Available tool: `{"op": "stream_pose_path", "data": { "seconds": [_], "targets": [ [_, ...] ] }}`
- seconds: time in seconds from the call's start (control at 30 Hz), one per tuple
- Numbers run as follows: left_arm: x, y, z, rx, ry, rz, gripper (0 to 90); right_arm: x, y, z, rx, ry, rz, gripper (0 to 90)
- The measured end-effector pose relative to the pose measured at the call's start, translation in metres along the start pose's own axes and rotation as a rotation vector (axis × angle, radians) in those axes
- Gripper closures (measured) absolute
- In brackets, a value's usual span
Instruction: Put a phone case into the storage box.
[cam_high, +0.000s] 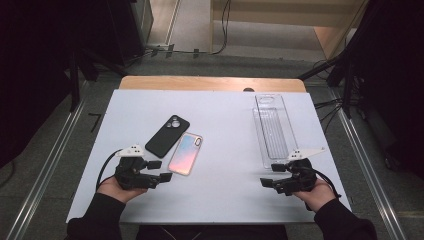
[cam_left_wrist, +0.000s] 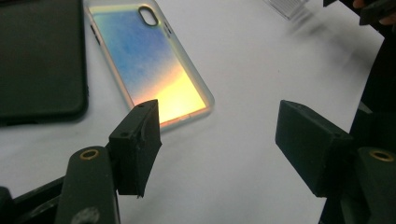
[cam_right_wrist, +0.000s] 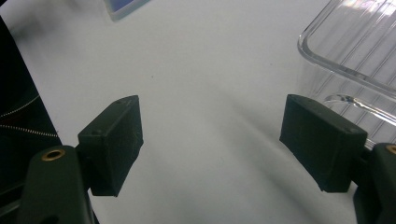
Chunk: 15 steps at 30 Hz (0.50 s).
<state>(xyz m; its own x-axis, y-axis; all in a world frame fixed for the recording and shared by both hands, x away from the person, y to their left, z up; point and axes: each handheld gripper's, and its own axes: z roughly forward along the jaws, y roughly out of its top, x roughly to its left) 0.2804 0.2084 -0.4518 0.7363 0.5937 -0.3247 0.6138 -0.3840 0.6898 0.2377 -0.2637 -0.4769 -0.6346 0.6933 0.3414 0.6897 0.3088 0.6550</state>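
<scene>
My left gripper (cam_high: 161, 170) gapes wide and empty just near the iridescent phone case (cam_high: 185, 153); my right gripper (cam_high: 272, 175) gapes wide beside the clear tray (cam_high: 274, 131).

A white table top (cam_high: 225, 105) lies on a wooden desk whose pale brown edge (cam_high: 210, 83) shows along the far side. Grey carpet floor (cam_high: 45, 180) surrounds it, crossed on each side by a metal rail (cam_high: 370, 175) running away from the near edge. Black cables (cam_high: 220, 30) trail over the floor beyond the desk, toward light wooden furniture (cam_high: 280, 12) at the back. Dark stands and black drapes (cam_high: 30, 75) close in both sides, leaving the room dim while the table is brightly lit from above.
</scene>
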Motion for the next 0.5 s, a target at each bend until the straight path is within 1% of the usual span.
{"op": "stream_pose_path", "data": {
  "seconds": [0.03,0.1,0.13,0.2,0.27,0.37,0.47,0.5],
  "targets": [
    [0.000,0.000,0.000,0.000,0.000,0.000,31.2,0.000,0.000,0.000,0.000,0.000,0.000,19.5],
    [0.001,0.006,0.002,-0.002,0.005,0.004,31.2,0.000,0.000,0.000,0.000,0.000,-0.001,19.5],
    [0.001,0.006,0.002,-0.002,0.005,0.004,31.3,0.000,0.000,0.000,0.000,0.000,-0.001,19.5],
    [0.001,0.011,0.004,0.004,0.011,0.009,32.4,0.000,0.000,0.000,0.000,-0.001,-0.001,19.5],
    [0.001,0.015,0.007,0.004,0.016,0.015,33.0,0.000,0.000,0.000,0.002,-0.001,-0.002,19.5],
    [0.001,0.021,0.013,0.003,0.012,0.011,33.0,-0.001,0.000,0.000,0.002,-0.001,-0.002,19.5],
    [0.002,0.027,0.019,0.012,0.017,0.018,33.0,0.000,0.000,0.000,0.002,-0.002,0.000,19.5],
    [0.002,0.028,0.020,0.013,0.019,0.015,33.0,0.000,0.000,0.000,0.002,-0.002,0.000,19.5]
  ]
}}
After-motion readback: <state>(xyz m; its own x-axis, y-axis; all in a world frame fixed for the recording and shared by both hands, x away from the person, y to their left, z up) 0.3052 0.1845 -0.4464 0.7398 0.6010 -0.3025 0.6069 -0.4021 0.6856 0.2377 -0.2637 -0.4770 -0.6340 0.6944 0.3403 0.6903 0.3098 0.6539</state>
